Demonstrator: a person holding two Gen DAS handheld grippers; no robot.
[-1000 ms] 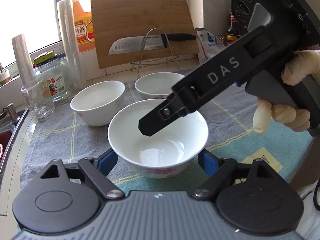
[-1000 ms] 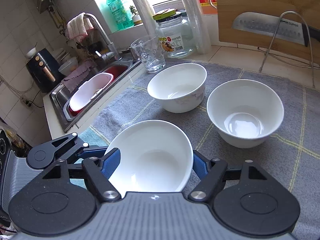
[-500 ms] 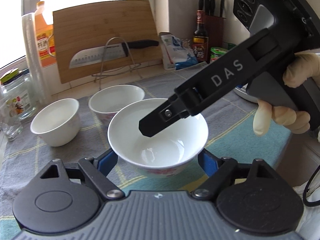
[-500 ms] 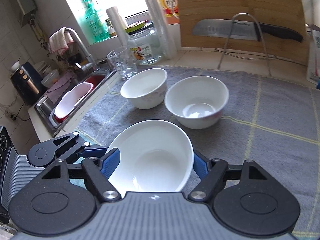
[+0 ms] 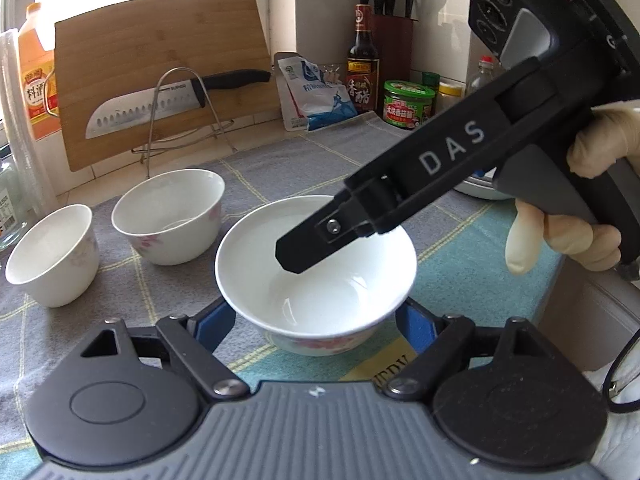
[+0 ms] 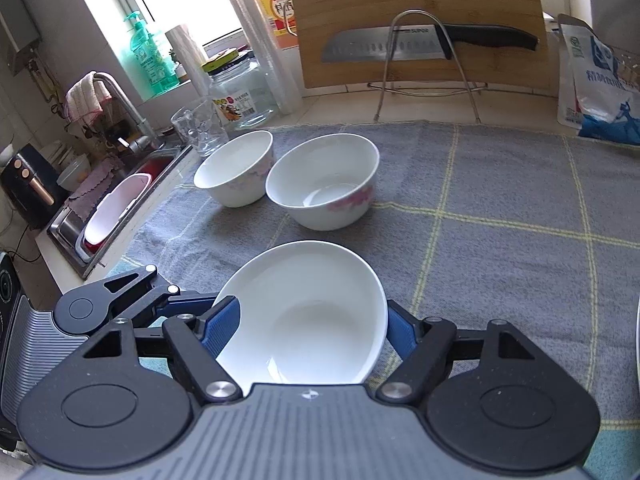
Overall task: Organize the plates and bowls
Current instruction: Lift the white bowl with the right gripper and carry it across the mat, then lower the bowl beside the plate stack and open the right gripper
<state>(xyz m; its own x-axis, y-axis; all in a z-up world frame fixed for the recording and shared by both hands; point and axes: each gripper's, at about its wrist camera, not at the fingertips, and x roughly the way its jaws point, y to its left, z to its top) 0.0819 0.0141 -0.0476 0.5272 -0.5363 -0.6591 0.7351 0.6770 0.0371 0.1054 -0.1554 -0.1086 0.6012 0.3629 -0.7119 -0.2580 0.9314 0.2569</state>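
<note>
held bowl: lower centre, clamped by left gripper and right gripper
spare bowls: mid-left on desk cloth
blocking: right gripper's finger over bowl
knife: upper left

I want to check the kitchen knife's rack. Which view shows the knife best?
The right wrist view: the knife lies level across the wire rack, blade and handle sharp against the cutting board. The left wrist view shows the same knife tilted by the lens.
</note>
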